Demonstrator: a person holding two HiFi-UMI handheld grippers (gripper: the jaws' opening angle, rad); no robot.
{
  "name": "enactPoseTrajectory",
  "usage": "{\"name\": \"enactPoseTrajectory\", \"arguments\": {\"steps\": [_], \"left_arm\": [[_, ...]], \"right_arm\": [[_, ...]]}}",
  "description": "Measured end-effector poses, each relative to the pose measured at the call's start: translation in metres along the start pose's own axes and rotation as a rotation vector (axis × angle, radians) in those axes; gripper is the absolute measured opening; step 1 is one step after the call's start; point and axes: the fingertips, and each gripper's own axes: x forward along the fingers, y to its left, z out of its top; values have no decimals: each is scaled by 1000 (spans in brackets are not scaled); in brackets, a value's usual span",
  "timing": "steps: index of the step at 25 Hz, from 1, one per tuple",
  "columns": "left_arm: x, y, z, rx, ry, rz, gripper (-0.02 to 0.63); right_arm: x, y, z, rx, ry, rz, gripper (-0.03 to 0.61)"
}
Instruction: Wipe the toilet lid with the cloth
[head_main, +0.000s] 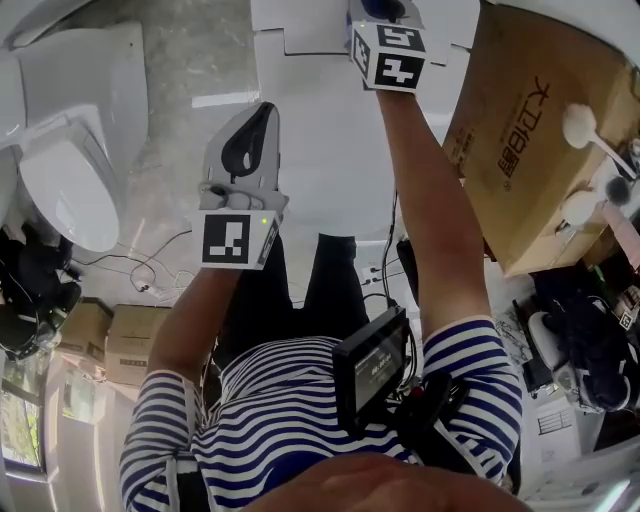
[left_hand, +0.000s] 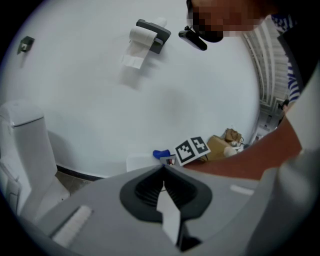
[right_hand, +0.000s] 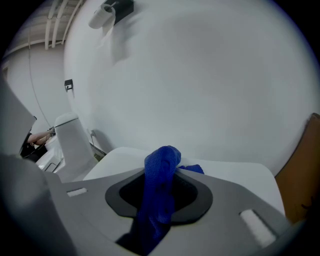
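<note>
Blue cloth (right_hand: 159, 197) tight in right gripper (right_hand: 167, 172) — perhaps over the toilet lid (right_hand: 230, 172) — left gripper (left_hand: 162, 170) closed, empty.

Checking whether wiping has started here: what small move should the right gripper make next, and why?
Probably lower the right gripper until the blue cloth meets the white toilet top. The cloth is clamped in its jaws and pokes out above that surface; contact isn't visible.

Blue cloth (right_hand: 159, 190); navy-and-white striped shirt (head_main: 280, 400)
</note>
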Motion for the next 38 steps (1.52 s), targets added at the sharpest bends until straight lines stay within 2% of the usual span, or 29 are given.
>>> {"name": "enactPoseTrajectory", "arguments": {"steps": [10, 19, 30, 38], "left_arm": [[-9, 10, 2, -12, -11, 4, 2], [-15, 19, -7, -25, 1, 5, 2], [-14, 22, -11, -28, 10, 6, 2], [-11, 1, -5, -11, -31, -10, 2]], "right_arm": [[17, 100, 11, -83, 2, 147, 112], [26, 146, 10, -86, 0, 217, 112], [28, 167, 13, -77, -16, 255, 112], [-19, 133, 68, -45, -159, 209, 112]]}}
